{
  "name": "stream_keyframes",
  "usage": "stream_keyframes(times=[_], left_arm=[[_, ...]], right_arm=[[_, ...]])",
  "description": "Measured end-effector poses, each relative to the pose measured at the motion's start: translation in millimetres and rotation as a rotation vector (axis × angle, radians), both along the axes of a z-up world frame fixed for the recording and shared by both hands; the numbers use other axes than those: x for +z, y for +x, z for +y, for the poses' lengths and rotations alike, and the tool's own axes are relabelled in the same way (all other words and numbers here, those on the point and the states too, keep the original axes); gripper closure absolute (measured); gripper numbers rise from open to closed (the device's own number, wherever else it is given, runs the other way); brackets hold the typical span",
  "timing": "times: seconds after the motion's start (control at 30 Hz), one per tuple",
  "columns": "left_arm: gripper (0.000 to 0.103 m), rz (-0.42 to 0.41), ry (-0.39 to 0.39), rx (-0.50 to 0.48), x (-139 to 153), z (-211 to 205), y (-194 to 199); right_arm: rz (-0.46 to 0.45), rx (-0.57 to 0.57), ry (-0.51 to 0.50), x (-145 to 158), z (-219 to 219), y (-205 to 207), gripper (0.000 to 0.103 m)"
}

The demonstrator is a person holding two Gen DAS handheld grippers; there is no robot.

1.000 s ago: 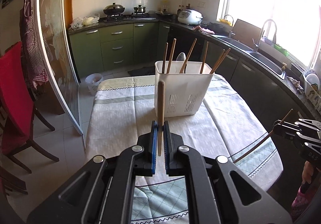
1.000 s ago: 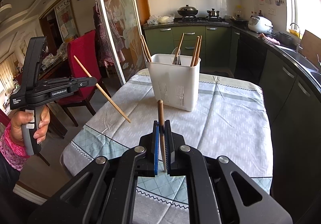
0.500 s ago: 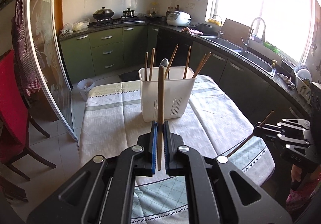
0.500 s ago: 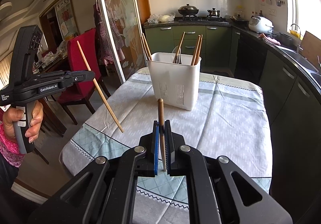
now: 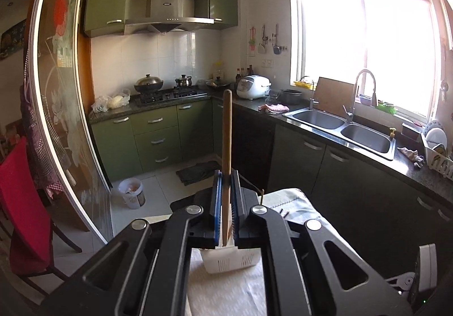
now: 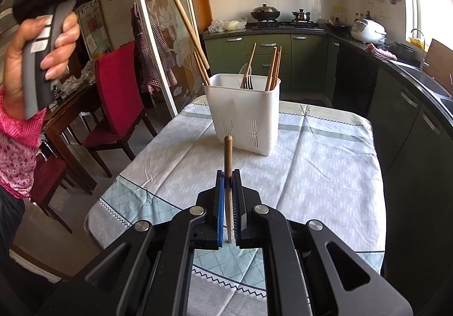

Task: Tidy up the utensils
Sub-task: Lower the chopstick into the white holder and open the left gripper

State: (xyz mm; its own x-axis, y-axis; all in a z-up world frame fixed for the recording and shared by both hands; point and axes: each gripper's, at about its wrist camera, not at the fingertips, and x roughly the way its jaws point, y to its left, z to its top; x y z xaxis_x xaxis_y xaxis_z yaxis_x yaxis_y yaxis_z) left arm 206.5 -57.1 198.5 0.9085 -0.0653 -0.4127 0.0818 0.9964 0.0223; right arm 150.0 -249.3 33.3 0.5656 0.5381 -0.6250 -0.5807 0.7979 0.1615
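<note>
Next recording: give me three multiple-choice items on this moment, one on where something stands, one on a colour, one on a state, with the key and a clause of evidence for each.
1. Where does the white utensil holder stand?
A. On the tablecloth
B. On the kitchen counter
C. On the red chair

2. What colour are the lower kitchen cabinets?
A. White
B. Green
C. Blue

3. What is the state of the right gripper?
A. Open and empty
B. Shut on a fork
C. Shut on a wooden chopstick

Key:
1 A, the holder's base rests on the patterned cloth in the right wrist view.
2 B, the drawer fronts under the stove are green.
3 C, the chopstick stands pinched between the two pads, its rounded end sticking up.
</note>
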Motion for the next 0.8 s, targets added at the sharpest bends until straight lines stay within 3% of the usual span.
stream_keyframes(times=[0.2, 0.43, 0.6, 0.67, 0.8], left_arm=[[0.097, 0.136, -0.013, 0.044, -42.5, 3.4, 63.3], [0.097, 0.229, 0.004, 0.055, -86.9, 10.7, 87.5], [0.087, 0.183, -0.035, 0.040, -80.7, 22.4, 65.4], [0.079, 0.145, -0.052, 0.033, -71.7, 26.2, 45.8], [0.073, 0.070, -0.094, 0.013, -66.5, 41.2, -9.9]], right_arm=[[0.005, 0.005, 0.007, 0.3, -1.6, 2.4, 0.097], [0.009, 0.005, 0.012, -0.4, -1.5, 4.7, 0.097], [0.012, 0.001, 0.011, 1.3, 0.9, 6.9, 0.097], [0.010, 0.000, 0.016, 5.3, 1.2, 8.8, 0.097], [-0.020, 0.007, 0.041, 28.8, 3.4, 14.1, 0.097]])
